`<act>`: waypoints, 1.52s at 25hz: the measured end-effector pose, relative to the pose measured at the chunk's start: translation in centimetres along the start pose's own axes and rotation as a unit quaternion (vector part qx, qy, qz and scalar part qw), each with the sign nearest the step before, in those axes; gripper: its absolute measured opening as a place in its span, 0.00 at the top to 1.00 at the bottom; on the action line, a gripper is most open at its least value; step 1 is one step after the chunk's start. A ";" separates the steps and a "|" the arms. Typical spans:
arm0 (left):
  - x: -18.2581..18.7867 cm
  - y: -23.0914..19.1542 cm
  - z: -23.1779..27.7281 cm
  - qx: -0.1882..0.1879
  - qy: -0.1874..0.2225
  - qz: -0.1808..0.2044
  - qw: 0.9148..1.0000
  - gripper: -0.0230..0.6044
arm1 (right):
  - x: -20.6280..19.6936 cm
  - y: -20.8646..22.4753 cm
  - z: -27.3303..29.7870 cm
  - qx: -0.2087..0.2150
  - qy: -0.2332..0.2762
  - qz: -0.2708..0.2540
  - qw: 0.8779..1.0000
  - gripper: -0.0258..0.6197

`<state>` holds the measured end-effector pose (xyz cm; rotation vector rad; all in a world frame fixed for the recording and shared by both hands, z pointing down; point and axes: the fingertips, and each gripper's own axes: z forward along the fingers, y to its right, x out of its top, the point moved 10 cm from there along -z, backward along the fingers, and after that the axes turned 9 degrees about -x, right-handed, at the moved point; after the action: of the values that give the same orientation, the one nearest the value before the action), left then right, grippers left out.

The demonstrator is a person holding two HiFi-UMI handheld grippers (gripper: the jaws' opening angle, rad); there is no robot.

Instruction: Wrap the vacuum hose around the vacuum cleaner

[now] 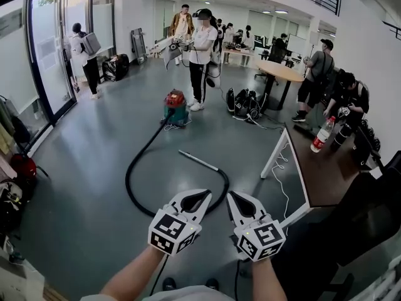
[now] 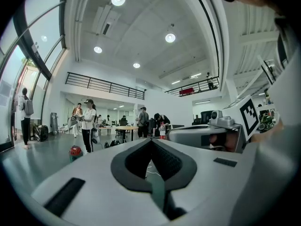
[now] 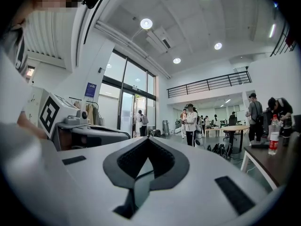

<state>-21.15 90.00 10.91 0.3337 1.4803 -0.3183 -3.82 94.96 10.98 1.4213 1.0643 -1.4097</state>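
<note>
A red and teal vacuum cleaner (image 1: 177, 108) stands on the grey floor some way ahead; it also shows small at the left of the left gripper view (image 2: 75, 152). Its black hose (image 1: 130, 179) runs from it in a wide loop over the floor towards me. The hose ends in a metal wand (image 1: 199, 161) that lies flat. My left gripper (image 1: 205, 195) and right gripper (image 1: 230, 197) are held side by side, level, above the near end of the loop. Both are shut with nothing between the jaws, as their own views confirm (image 2: 151, 140) (image 3: 148, 139).
A person in a white shirt (image 1: 202, 49) stands just behind the vacuum. A dark table (image 1: 326, 174) with a bottle (image 1: 322, 135) is at the right, with a round table (image 1: 280, 72) and black bags (image 1: 244, 102) beyond. Glass doors line the left wall.
</note>
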 end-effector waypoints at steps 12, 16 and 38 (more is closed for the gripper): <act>-0.4 0.4 1.1 0.014 -0.011 -0.010 1.000 0.96 | -0.5 1.9 -0.3 0.006 -0.008 0.002 1.000 0.96; -0.9 1.0 3.2 0.020 -0.018 -0.013 1.000 0.96 | -1.0 4.5 -0.6 0.007 -0.011 -0.001 1.000 0.96; -5.2 -1.0 14.1 0.036 -0.068 -0.049 0.996 0.96 | -5.8 15.5 3.9 0.021 -0.051 0.017 0.998 0.96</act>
<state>-9.05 83.35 16.89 0.2915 1.3567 -0.4655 9.99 86.83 16.74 1.3754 0.9452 -1.4721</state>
